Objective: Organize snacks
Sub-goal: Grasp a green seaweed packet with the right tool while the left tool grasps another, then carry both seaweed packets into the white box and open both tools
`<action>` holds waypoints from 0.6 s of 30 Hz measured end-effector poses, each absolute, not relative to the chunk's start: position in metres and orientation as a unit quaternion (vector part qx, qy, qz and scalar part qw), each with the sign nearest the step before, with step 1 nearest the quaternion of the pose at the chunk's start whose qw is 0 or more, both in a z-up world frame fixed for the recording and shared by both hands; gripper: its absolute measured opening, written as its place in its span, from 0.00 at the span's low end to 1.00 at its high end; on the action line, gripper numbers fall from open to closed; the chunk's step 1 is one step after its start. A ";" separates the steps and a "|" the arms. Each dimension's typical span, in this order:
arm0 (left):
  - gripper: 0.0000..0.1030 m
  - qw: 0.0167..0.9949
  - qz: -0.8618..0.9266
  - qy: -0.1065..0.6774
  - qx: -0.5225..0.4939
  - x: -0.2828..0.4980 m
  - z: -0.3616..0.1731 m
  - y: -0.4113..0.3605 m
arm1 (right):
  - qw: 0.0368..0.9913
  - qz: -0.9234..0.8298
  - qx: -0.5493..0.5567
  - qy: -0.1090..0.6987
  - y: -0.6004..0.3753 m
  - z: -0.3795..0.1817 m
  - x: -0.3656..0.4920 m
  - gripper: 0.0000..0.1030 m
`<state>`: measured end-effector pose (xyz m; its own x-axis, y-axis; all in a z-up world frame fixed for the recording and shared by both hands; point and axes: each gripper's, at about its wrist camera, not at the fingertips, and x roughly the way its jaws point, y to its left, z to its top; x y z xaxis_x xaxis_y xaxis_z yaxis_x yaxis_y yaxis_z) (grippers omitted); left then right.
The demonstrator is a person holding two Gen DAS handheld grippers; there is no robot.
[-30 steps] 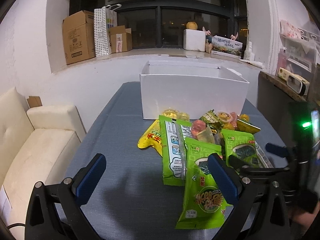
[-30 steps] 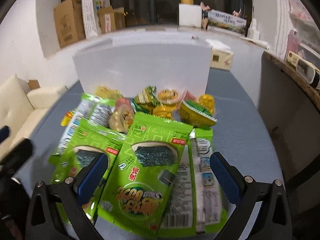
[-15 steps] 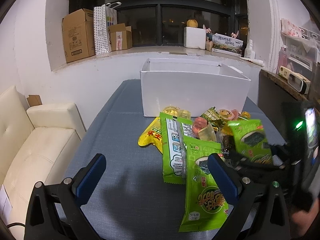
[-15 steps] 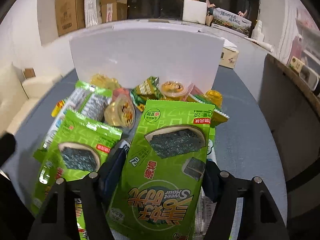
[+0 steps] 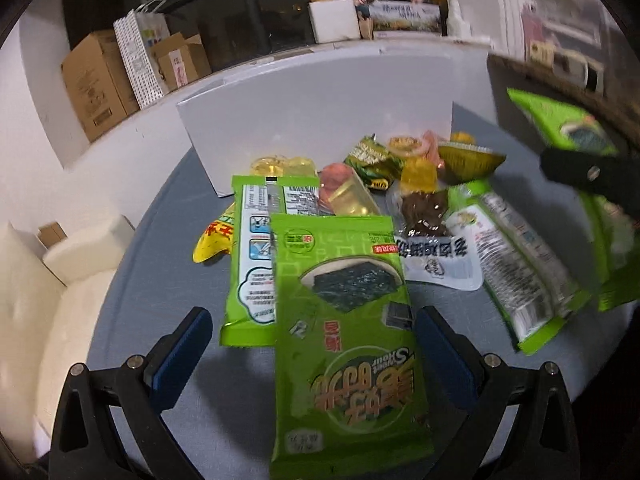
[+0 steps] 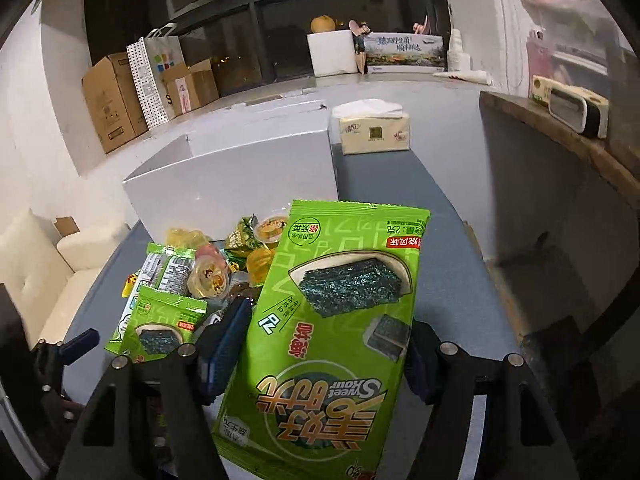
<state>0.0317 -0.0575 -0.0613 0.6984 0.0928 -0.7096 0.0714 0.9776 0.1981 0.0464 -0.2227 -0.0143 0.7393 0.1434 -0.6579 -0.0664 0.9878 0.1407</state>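
My right gripper (image 6: 326, 344) is shut on a green seaweed packet (image 6: 332, 320) and holds it lifted above the table; that packet also shows in the left wrist view (image 5: 568, 124) at the upper right. My left gripper (image 5: 312, 344) is open, low over the table, with another green seaweed packet (image 5: 348, 320) lying flat between its fingers. A pile of snacks (image 5: 400, 176) with jelly cups and more green packets lies in front of the white open box (image 5: 312, 120), which also shows in the right wrist view (image 6: 240, 176).
The grey table (image 5: 168, 288) carries everything. A tissue pack (image 6: 374, 130) stands right of the box. A cream sofa (image 5: 48, 280) is off the left edge. A dark counter (image 6: 560, 140) runs along the right. Cardboard boxes (image 6: 112, 100) sit on the window ledge.
My right gripper has closed on a seaweed packet and lifted it off the pile. My left gripper has moved forward and right, over the other seaweed packet.
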 end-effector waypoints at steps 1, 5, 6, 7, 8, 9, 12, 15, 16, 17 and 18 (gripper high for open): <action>1.00 0.914 0.007 0.392 0.105 0.033 -0.063 -0.058 | 0.931 0.057 0.053 0.356 -0.222 -0.015 0.045 0.71; 1.00 0.909 0.008 0.404 0.104 0.037 -0.068 -0.059 | 0.933 0.063 0.046 0.352 -0.218 -0.015 0.042 0.71; 0.91 0.908 0.009 0.405 0.105 0.037 -0.068 -0.058 | 0.933 0.064 0.046 0.351 -0.218 -0.015 0.042 0.71; 0.72 0.909 0.007 0.404 0.096 0.037 -0.067 -0.055 | 0.933 0.065 0.046 0.350 -0.219 -0.015 0.041 0.71; 0.68 0.911 0.004 0.402 0.086 0.036 -0.063 -0.051 | 0.934 0.066 0.046 0.349 -0.219 -0.015 0.041 0.71; 0.68 0.913 0.004 0.400 0.079 0.036 -0.061 -0.048 | 0.934 0.066 0.047 0.348 -0.220 -0.015 0.040 0.71; 0.68 0.922 -0.014 0.384 0.051 0.031 -0.048 -0.038 | 0.934 0.067 0.048 0.348 -0.221 -0.015 0.041 0.71; 0.68 0.928 -0.024 0.370 0.048 0.029 -0.038 -0.034 | 0.934 0.068 0.048 0.348 -0.221 -0.014 0.040 0.71; 0.68 0.929 -0.030 0.366 0.046 0.027 -0.034 -0.035 | 0.934 0.070 0.048 0.347 -0.221 -0.014 0.040 0.71; 0.68 0.931 -0.035 0.360 0.042 0.026 -0.029 -0.034 | 0.934 0.072 0.050 0.347 -0.221 -0.013 0.040 0.71; 0.68 0.934 -0.042 0.353 0.037 0.026 -0.022 -0.032 | 0.933 0.075 0.053 0.347 -0.221 -0.012 0.041 0.71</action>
